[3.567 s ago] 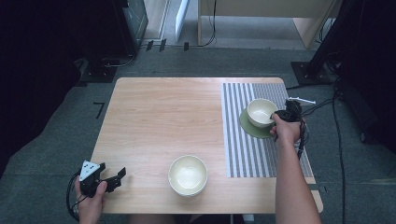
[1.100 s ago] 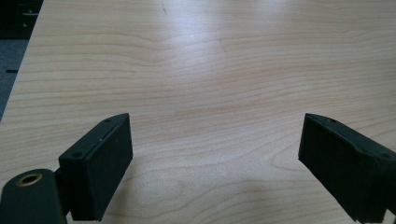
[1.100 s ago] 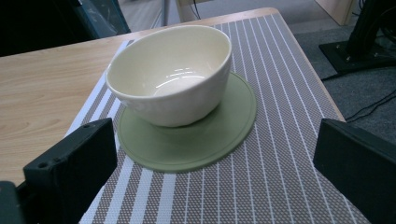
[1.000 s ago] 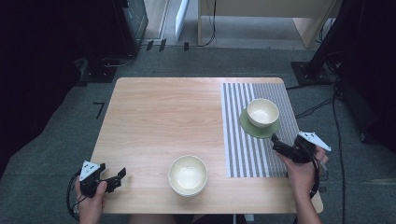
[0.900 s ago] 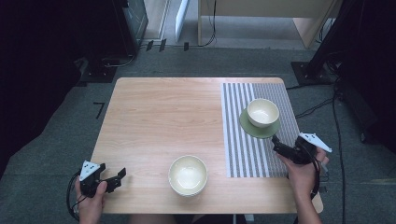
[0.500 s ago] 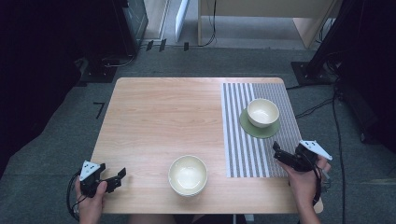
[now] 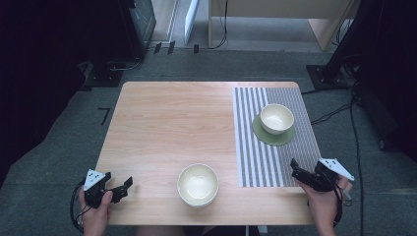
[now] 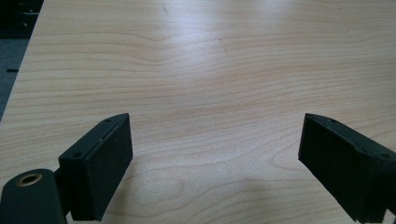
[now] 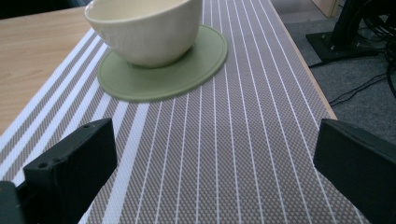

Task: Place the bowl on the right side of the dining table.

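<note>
Cream bowl (image 7: 277, 118), upright, empty, sits centred on round green coaster (image 7: 273, 133), far right on striped mat (image 7: 300, 147). Second cream bowl (image 7: 197, 184), upright, near centre on bare wood.

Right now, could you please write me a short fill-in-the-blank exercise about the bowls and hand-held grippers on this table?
1. The far bowl sits on a green ____.
2. The coaster lies on the ____ placemat.
3. The near bowl rests directly on the ____ table.
4. The right hand-held gripper and left hand-held gripper are both ____.

Missing words: coaster; striped; wooden; open
</note>
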The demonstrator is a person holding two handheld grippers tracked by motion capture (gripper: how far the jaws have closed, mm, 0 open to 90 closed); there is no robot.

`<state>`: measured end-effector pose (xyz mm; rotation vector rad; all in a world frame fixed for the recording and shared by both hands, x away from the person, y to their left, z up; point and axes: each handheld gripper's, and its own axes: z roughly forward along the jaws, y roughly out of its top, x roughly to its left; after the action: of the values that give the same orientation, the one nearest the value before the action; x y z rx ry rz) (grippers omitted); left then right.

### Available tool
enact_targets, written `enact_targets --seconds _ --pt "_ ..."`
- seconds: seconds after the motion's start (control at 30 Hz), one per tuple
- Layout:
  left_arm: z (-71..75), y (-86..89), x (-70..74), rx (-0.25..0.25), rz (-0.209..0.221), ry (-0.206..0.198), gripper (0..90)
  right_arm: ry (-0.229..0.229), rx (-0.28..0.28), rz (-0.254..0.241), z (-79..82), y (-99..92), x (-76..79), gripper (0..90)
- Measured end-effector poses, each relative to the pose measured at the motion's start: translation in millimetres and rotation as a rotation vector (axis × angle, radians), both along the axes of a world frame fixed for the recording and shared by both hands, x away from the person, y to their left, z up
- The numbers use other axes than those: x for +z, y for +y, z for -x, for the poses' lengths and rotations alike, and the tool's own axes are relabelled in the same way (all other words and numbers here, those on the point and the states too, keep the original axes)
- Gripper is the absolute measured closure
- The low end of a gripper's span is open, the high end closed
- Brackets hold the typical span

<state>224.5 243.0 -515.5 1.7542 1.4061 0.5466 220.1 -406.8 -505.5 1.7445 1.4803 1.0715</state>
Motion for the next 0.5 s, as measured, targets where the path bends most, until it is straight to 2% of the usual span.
enact_targets --seconds 0.5 --pt "0.1 -0.4 -0.1 0.0 -0.002 0.0 9.7 0.023 0.0 0.004 21.8 -9.4 -14.8 0.0"
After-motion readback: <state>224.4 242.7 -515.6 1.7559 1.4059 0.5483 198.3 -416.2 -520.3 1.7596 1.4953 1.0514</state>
